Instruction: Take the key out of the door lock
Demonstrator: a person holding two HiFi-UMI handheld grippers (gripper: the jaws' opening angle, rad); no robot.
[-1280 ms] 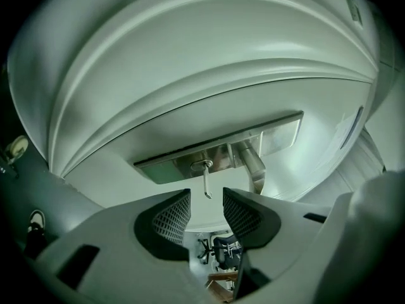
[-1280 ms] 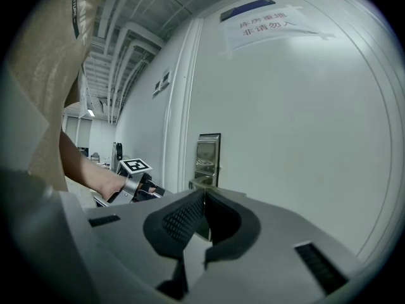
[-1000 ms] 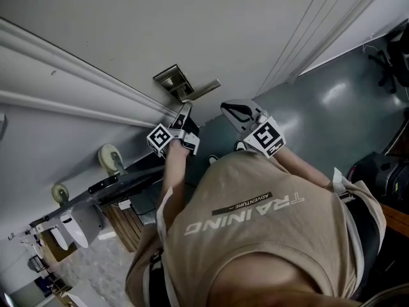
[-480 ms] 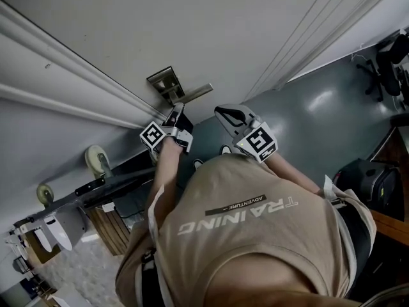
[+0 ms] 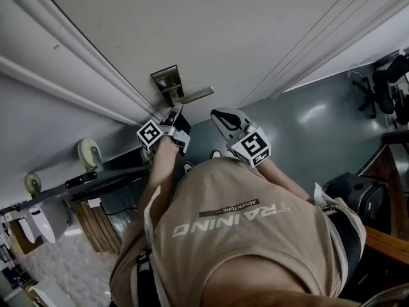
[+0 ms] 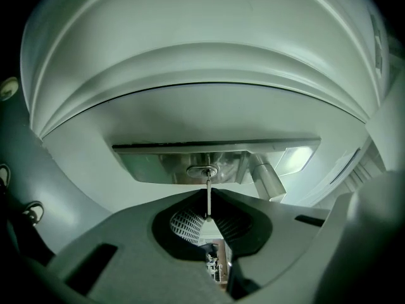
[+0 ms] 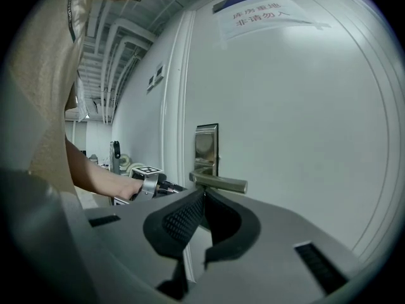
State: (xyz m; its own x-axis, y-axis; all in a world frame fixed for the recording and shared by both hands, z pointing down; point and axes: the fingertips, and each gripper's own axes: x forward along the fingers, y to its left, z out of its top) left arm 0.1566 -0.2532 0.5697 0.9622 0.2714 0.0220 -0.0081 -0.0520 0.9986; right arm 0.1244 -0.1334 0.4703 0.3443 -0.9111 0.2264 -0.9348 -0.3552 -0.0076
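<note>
Head view: door blocks everything at 12 o'clock. Lever handle juts off lock plate toward 3, just above right tongs. Left tongs, closing with key between them, fill the gap under the lock. Frame moulding crowds 9. Floor is open at 3.

White door, brushed silver lock plate and key, black-and-white checked marker cube, beige shirt, grey-green floor
</note>
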